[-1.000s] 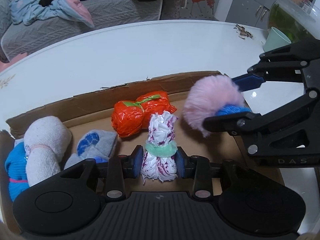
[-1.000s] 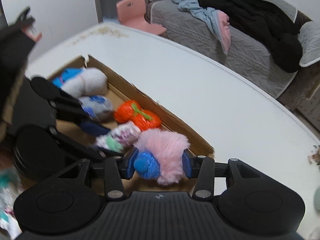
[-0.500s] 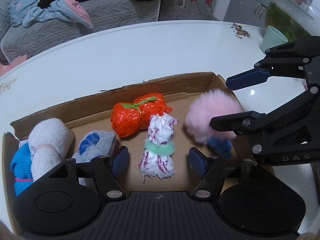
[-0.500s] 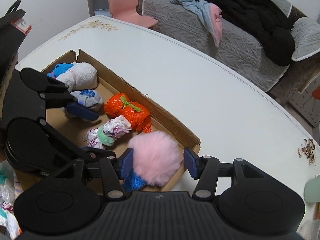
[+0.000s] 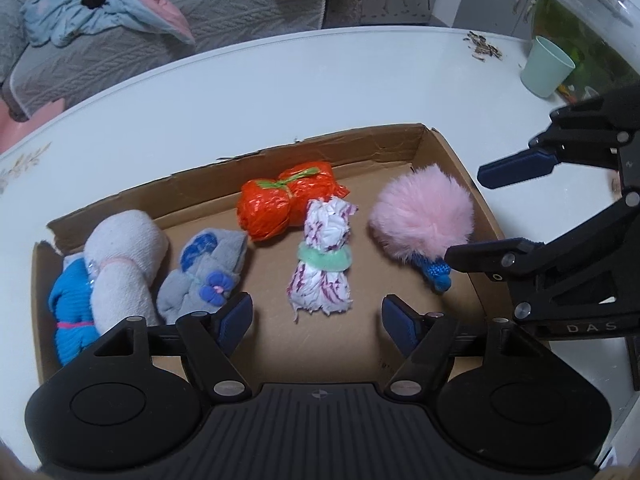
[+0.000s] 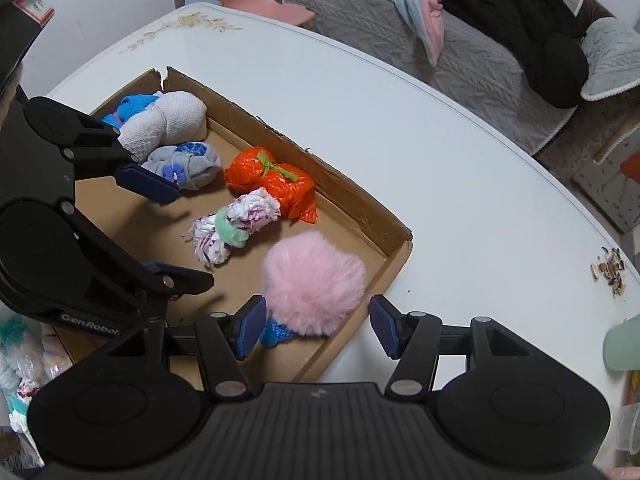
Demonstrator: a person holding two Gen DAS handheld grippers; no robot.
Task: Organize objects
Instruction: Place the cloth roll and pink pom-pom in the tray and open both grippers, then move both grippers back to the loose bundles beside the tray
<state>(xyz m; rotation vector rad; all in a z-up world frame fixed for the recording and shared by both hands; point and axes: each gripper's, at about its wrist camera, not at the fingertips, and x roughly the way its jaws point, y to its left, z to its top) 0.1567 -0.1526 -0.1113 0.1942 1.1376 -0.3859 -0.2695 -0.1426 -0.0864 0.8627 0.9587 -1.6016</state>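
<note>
A shallow cardboard tray (image 5: 360, 144) (image 6: 352, 192) lies on the white table. In it lie a pink pompom with a blue knit end (image 5: 422, 216) (image 6: 314, 284), a white-purple bundle with a green band (image 5: 324, 256) (image 6: 232, 230), an orange bundle (image 5: 284, 204) (image 6: 272, 182), a grey sock roll (image 5: 208, 268) (image 6: 184, 164) and a white-blue roll (image 5: 116, 264) (image 6: 164, 120). My left gripper (image 5: 318, 320) is open, just short of the white-purple bundle. My right gripper (image 6: 318, 328) is open above the pompom, apart from it.
A mint cup (image 5: 546, 66) and a glass fish bowl (image 5: 588, 28) stand at the table's far right. Scattered seed husks (image 6: 608, 270) lie near the edge. A sofa with clothes (image 6: 500, 20) is beyond the table. More bundles (image 6: 16, 360) lie at the left.
Both grippers opened and pulled back. The left let go of the white-purple bundle; the right let go of the pink pompom, which now rests in the tray's right end.
</note>
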